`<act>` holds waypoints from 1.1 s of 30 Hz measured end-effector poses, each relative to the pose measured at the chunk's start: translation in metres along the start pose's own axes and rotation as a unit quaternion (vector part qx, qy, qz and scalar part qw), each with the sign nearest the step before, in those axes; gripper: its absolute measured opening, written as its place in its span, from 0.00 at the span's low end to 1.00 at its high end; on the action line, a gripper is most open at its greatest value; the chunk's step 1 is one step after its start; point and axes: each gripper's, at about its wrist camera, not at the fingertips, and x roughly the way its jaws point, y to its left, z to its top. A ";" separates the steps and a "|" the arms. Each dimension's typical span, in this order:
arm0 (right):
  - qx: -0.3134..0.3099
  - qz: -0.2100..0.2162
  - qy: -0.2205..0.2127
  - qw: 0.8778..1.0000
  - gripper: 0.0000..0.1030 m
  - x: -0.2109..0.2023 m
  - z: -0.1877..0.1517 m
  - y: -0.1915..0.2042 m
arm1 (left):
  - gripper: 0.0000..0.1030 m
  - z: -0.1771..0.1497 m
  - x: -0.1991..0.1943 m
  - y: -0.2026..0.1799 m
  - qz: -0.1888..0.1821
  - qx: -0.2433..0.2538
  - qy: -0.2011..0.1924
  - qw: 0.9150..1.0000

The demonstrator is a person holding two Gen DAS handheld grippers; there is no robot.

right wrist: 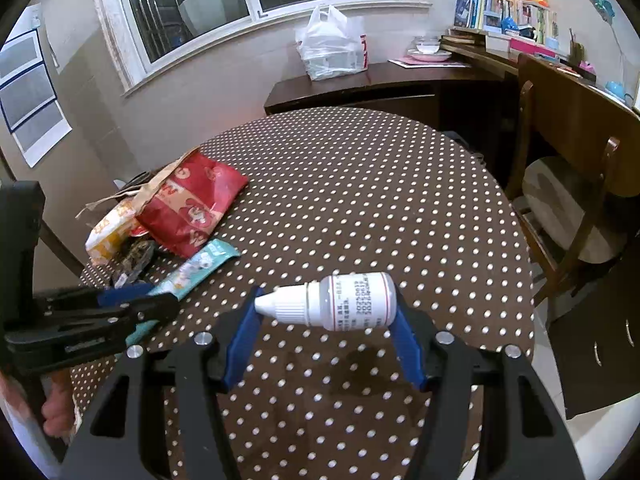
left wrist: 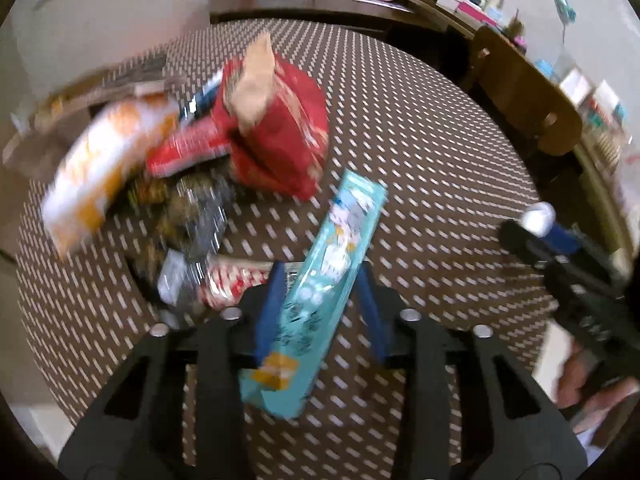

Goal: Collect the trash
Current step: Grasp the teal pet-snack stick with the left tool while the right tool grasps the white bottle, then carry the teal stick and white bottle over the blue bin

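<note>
A long teal snack wrapper (left wrist: 344,232) (right wrist: 200,264) lies on the polka-dot table (right wrist: 360,184), its near end between the blue fingers of my left gripper (left wrist: 320,276) (right wrist: 132,300), which is shut on it. My right gripper (right wrist: 328,300) (left wrist: 540,232) holds a small white dropper bottle (right wrist: 352,300) (left wrist: 538,216) lengthwise, cap against one finger and base against the other, above the table. A trash pile sits at the left: a red bag (left wrist: 280,132) (right wrist: 192,204), an orange-white pack (left wrist: 104,168) (right wrist: 108,232) and dark crumpled wrappers (left wrist: 196,208) (right wrist: 136,258).
A red-and-white wrapper (left wrist: 228,284) lies just left of my left gripper. A wooden chair (right wrist: 568,184) stands at the table's right side. A dark cabinet (right wrist: 360,88) beyond the table carries a white plastic bag (right wrist: 332,48). A person's hands hold both grippers.
</note>
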 end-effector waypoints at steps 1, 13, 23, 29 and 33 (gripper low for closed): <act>0.000 0.002 0.001 1.000 0.58 -0.001 -0.001 0.001 | 0.35 -0.006 -0.003 -0.004 0.003 -0.005 0.003 1.000; 0.003 0.011 -0.004 1.000 0.58 -0.021 -0.015 -0.002 | 0.53 -0.016 -0.007 -0.046 0.052 0.031 -0.050 0.997; 0.005 -0.004 0.003 1.000 0.58 -0.014 -0.008 -0.010 | 0.27 0.009 0.030 -0.043 0.085 0.037 -0.037 0.995; -0.001 0.003 -0.001 1.000 0.58 -0.017 -0.006 -0.001 | 0.27 -0.009 0.011 -0.033 0.085 0.025 -0.043 0.995; -0.012 0.010 -0.005 1.000 0.58 -0.022 -0.006 0.010 | 0.27 -0.017 -0.006 -0.031 0.091 0.018 -0.054 0.994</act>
